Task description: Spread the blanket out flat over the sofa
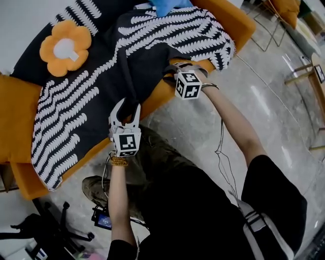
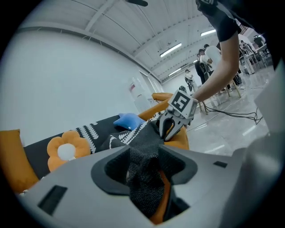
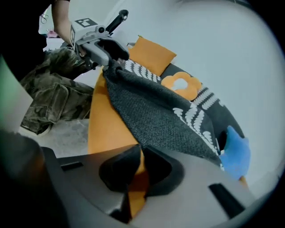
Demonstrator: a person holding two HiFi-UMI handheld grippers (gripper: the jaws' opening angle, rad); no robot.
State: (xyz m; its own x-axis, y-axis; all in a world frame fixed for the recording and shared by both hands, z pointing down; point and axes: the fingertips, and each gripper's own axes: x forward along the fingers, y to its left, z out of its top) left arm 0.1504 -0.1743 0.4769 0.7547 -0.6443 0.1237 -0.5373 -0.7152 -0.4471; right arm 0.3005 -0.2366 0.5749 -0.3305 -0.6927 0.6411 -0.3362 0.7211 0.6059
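So — blanket (image 1: pixel 76 101): black with rows of white leaf-like marks. It lies over the seat and back of the sofa, and its front edge hangs past the seat front at the lower left.
Sofa (image 1: pixel 15 117): orange, and bare along the front edge and at both ends.
Raised fold: a dark ridge of the blanket's grey woven underside is lifted off the seat and runs between the two grippers.
Left gripper (image 1: pixel 128 105): clamped on that fold, with bunched dark cloth filling the space between its jaws.
Right gripper (image 1: pixel 171 68): jaws a little apart at the blanket's edge by the seat front. Orange sofa shows through the gap, and the pads are not pressing the cloth.
Marker cubes (image 1: pixel 126 143): one on each gripper, carrying black-and-white square patterns — no letters.
Flower (image 1: pixel 65 47): orange with a white centre, on the blanket near the sofa back.
Blue cushion (image 1: pixel 170 5): at the sofa's far end, touching the blanket's top edge.
Floor (image 1: pixel 213 117): glossy grey.
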